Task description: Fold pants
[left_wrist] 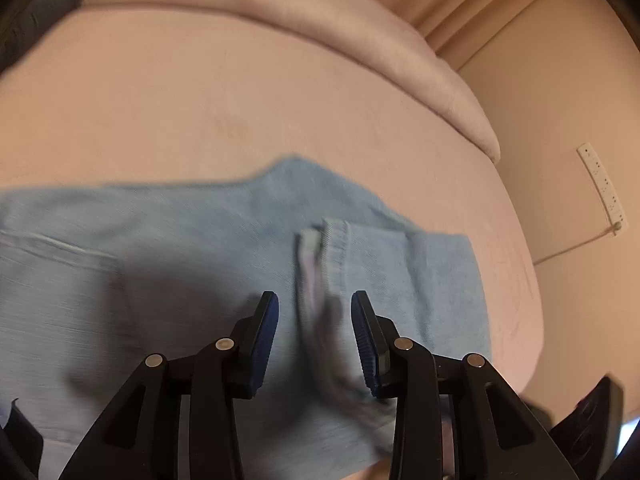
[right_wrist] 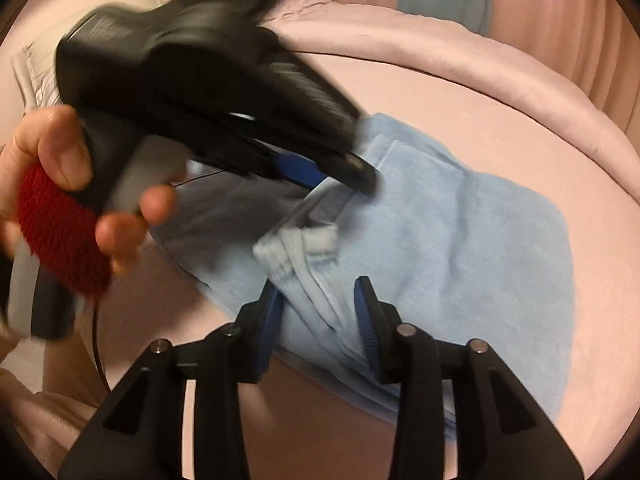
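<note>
I am looking down on a wide pink bed (left_wrist: 248, 92), its sheet taking up most of both views, with a thicker pink blanket (left_wrist: 360, 44) bunched along the far side. On the sheet lie the light blue pants (left_wrist: 168, 240), spread flat near the bed's edge and partly doubled over, so that one layer rests on another. In my right wrist view the same pants (right_wrist: 460, 240) reach from the middle of the frame down to the near edge of the mattress. A hand (right_wrist: 68, 184) with a red band across it grips the handle of the left gripper (right_wrist: 340, 172), which hangs over the far part of the cloth and comes out blurred. A ribbed cuff (right_wrist: 304, 242) lies crumpled on top of the folded layer, between the two tools. My left gripper (left_wrist: 315, 336) has its blue pads spread apart, a raised seam of the pants running up between them without either pad pressing on it. My right gripper (right_wrist: 318, 312) is parted as well, straddling a ridge of folded cloth; whether the left pad brushes the fabric I cannot tell. Off the bed, a white power strip (left_wrist: 602, 188) lies on the floor.
</note>
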Tool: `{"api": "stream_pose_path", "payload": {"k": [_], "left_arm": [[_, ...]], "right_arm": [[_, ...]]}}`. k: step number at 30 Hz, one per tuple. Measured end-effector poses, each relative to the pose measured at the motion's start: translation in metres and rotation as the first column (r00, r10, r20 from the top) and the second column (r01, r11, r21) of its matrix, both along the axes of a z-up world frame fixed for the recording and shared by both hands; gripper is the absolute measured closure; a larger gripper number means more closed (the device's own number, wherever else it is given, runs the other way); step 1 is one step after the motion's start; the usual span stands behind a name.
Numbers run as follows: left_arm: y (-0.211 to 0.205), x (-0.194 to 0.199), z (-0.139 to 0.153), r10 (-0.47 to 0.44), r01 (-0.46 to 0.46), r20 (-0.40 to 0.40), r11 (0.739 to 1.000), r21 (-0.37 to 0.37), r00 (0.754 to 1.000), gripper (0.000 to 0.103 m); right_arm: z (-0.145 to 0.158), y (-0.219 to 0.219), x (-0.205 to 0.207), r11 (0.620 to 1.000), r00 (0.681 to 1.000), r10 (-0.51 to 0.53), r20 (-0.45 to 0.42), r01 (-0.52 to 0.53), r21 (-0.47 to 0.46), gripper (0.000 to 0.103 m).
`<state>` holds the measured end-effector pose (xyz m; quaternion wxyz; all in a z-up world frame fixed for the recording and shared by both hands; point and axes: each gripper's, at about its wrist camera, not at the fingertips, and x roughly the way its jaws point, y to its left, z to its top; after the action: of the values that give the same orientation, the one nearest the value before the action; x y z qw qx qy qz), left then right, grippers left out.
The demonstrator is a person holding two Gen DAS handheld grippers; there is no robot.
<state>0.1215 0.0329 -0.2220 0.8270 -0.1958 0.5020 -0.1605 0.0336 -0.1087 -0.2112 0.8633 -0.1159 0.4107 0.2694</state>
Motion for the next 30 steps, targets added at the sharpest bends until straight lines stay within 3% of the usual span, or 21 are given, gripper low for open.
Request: {"api": "stream_pose_path", "payload": {"k": [4, 7, 12, 15, 24, 27, 30], "left_arm": [[-0.008, -0.016, 0.019, -0.034, 0.026, 0.082, 0.995, 0.098, 0.996, 0.054], [-0.027, -0.026, 0.027, -0.099, 0.081, 0.118, 0.986, 0.148, 0.988, 0.054], [-0.052, -0.034, 0.034, -0.172, 0.151, 0.157, 0.979, 0.135, 0.973, 0.054], [-0.078, -0.033, 0.035, -0.222, 0.201, 0.156, 0.969, 0.143, 0.962, 0.054], [-0.113, -0.034, 0.009, -0.316, 0.285, 0.1, 0.927, 0.244, 0.943, 0.054], [-0.117, -0.033, -0.008, -0.331, 0.304, 0.064, 0.915, 0.265, 0.941, 0.054], [-0.119, -0.038, -0.021, -0.349, 0.316, 0.066, 0.903, 0.291, 0.935, 0.054]], "right_arm": [[0.026, -0.033, 0.004, 0.998, 0.994, -0.061, 0.09, 0.062, -0.002, 0.062], [0.045, -0.057, 0.014, 0.993, 0.987, -0.118, 0.107, 0.116, 0.025, 0.062], [0.069, -0.083, 0.019, 0.983, 0.974, -0.179, 0.136, 0.173, 0.06, 0.059], [0.063, -0.094, 0.0, 0.973, 0.961, -0.229, 0.153, 0.224, 0.045, 0.058], [0.04, -0.112, 0.04, 0.954, 0.943, -0.301, 0.14, 0.299, 0.03, 0.058], [0.025, -0.113, 0.058, 0.951, 0.946, -0.309, 0.096, 0.308, 0.02, 0.058], [-0.004, -0.114, 0.081, 0.947, 0.946, -0.322, -0.029, 0.322, -0.013, 0.059]]}}
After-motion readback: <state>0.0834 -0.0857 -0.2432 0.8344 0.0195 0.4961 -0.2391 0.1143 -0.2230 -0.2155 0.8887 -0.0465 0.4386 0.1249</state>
